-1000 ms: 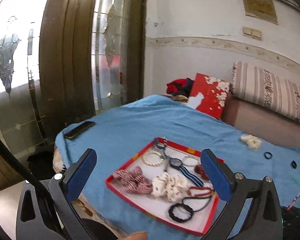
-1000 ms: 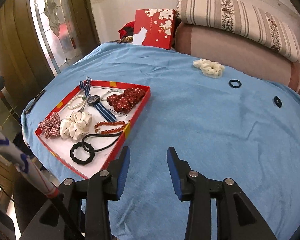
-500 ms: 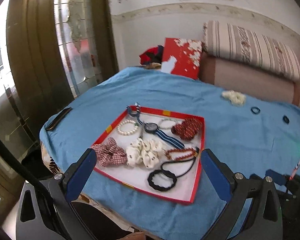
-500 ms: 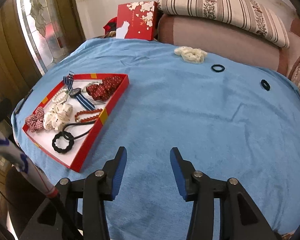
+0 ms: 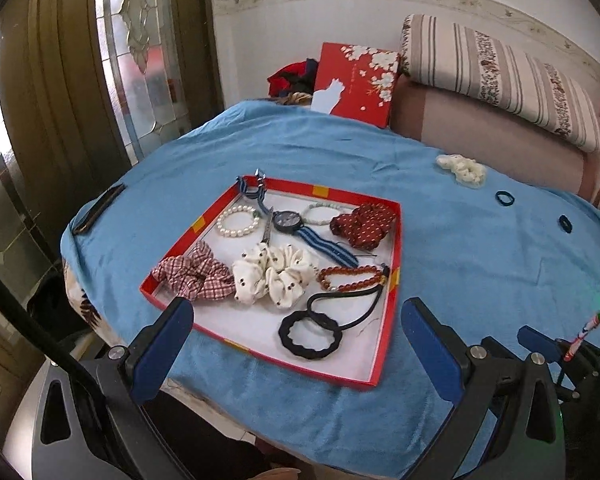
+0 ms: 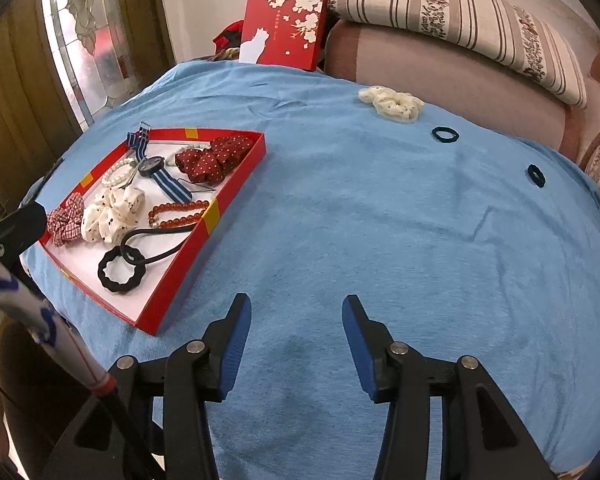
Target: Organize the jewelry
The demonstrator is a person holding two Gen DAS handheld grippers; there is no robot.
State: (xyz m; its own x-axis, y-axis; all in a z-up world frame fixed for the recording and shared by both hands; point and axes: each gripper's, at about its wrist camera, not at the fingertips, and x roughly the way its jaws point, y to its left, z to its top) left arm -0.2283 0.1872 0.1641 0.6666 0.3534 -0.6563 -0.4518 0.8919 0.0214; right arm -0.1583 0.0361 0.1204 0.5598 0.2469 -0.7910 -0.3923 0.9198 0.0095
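Many pretty things lie in the red tray (image 5: 392, 304) on the blue cloth (image 6: 380, 208): a pearl bracelet (image 5: 238, 221), a watch (image 5: 287, 221), a spotty red scrunchie (image 5: 362, 226), a checked scrunchie (image 5: 194, 274), a white dotted scrunchie (image 5: 274, 272), orange beads (image 5: 350, 278) and a black hair tie (image 5: 310, 333). One cream scrunchie (image 6: 392, 103) and two small black hair ties (image 6: 445, 135) (image 6: 536, 175) lie on the cloth, well apart from the tray. Both tools are spread wide and hold nothing, the left gripper (image 5: 296, 330) near the tray's close edge and the right gripper (image 6: 296, 318) over bare cloth beside the tray.

No readable text or labels
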